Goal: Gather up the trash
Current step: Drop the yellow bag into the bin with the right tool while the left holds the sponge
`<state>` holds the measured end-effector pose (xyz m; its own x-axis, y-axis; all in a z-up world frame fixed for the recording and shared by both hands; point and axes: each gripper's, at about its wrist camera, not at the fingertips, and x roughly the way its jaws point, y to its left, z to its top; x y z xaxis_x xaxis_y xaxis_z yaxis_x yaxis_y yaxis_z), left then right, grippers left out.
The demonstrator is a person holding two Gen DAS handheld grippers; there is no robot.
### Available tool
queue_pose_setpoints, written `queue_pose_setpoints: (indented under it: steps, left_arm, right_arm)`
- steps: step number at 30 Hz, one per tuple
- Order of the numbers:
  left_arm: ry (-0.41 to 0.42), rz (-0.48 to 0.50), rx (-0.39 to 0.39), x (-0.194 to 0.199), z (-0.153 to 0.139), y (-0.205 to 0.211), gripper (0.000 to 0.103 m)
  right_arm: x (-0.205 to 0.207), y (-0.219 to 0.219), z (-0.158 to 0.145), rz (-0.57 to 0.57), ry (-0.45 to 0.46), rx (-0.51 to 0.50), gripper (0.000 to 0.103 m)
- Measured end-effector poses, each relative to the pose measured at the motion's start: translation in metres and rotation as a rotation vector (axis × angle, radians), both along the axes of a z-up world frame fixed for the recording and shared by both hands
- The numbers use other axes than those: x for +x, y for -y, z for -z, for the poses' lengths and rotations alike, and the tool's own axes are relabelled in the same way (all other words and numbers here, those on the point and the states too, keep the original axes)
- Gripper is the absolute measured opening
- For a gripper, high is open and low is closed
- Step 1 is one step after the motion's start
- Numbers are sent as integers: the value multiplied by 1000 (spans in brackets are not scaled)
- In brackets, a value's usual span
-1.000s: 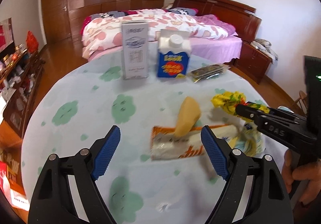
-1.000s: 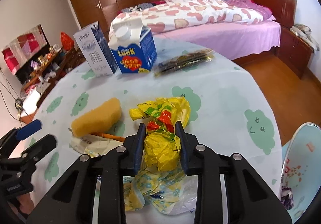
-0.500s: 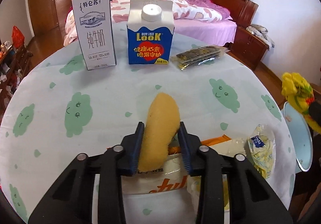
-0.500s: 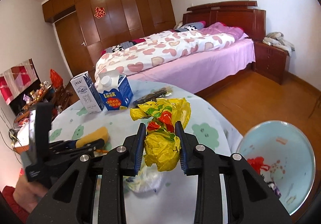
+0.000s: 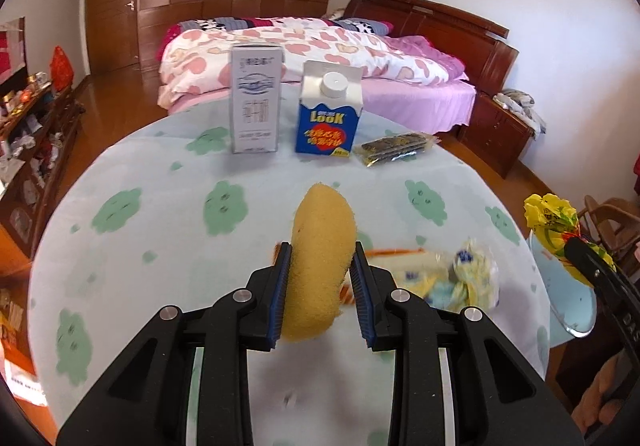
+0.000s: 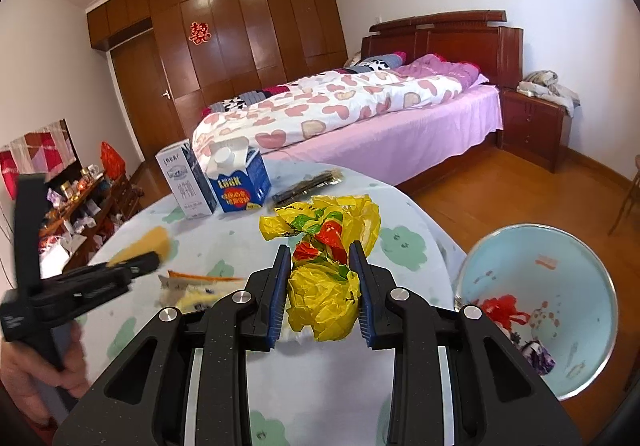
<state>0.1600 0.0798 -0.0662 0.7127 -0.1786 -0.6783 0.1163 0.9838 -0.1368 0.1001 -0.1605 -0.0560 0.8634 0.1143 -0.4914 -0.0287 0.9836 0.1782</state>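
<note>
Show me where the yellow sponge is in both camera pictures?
Left wrist view: the yellow sponge sits in the middle, squeezed between the left gripper's blue pads as its jaws close.
Right wrist view: it shows blurred at the left, above the table.
Shared landmark: the blue LOOK carton stands behind it.

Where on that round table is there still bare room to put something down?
The table's whole left half is bare cloth, from the white milk box down to the near edge. Another free strip lies between the blue carton and the yellow sponge. The right near side is crowded with wrappers.
</note>
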Motion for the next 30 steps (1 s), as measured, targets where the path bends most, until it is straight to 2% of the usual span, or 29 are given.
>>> queue_pose_setpoints:
  steps: [12,30]
  left_arm:
    - [5,-6,53,-51,-4,11,29]
    - [2,8,110,-90,-4,27,29]
  right_arm:
    - [-42,4,4,5,-21,-12,31]
    - [-73,-5,7,-13,-12,-39,31]
